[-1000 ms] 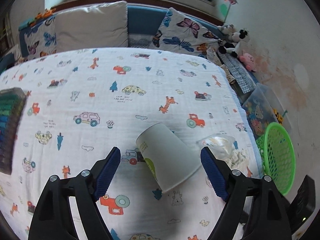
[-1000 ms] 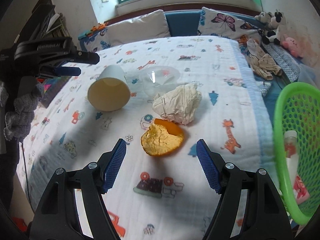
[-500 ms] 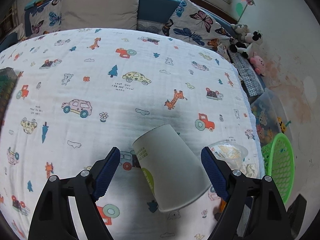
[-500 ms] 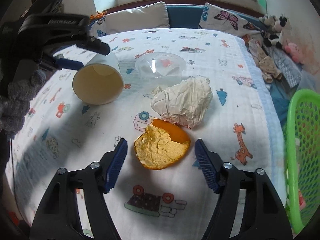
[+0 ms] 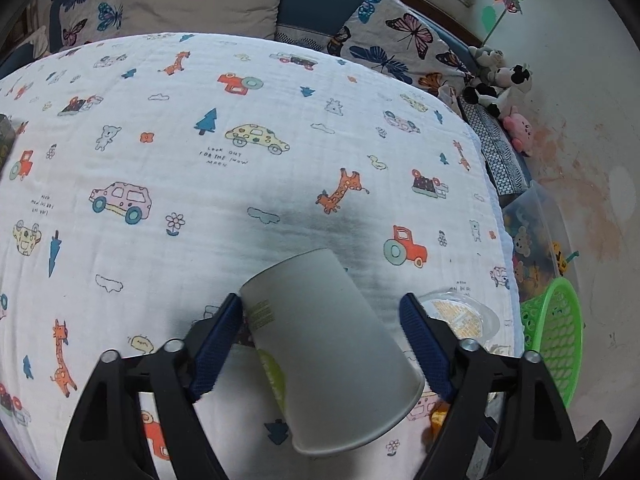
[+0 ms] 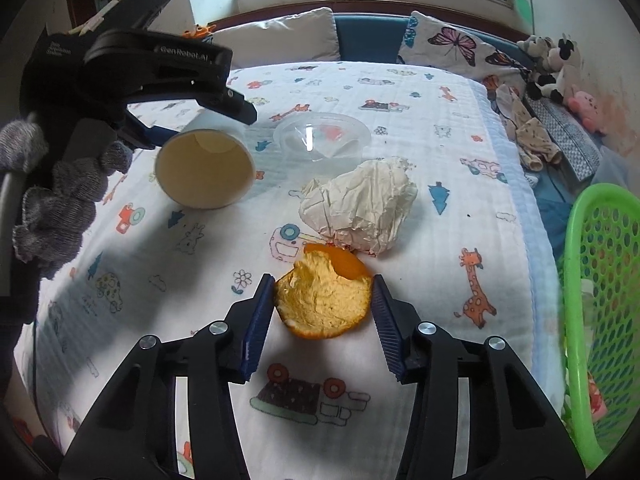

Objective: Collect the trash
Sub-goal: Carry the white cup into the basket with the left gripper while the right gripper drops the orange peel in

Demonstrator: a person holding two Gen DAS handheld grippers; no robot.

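Right gripper just closing, blue pads at both edges of orange peel; may buckle or slip if pinched thin. Left gripper half open, closing, near pad touching tipped paper cup, far pad clear; may roll. Green basket right, past blanket edge; crumpled paper ahead.

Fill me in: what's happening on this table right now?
A person is clearing trash with two handheld grippers. The right gripper has just been closing and its pads now touch both sides of the orange peel. The left gripper has just been closing around the tipped paper cup; one pad touches it, the other is still clear. Crumpled paper and a clear plastic lid wait on the cloth; the green basket stands beside the table.
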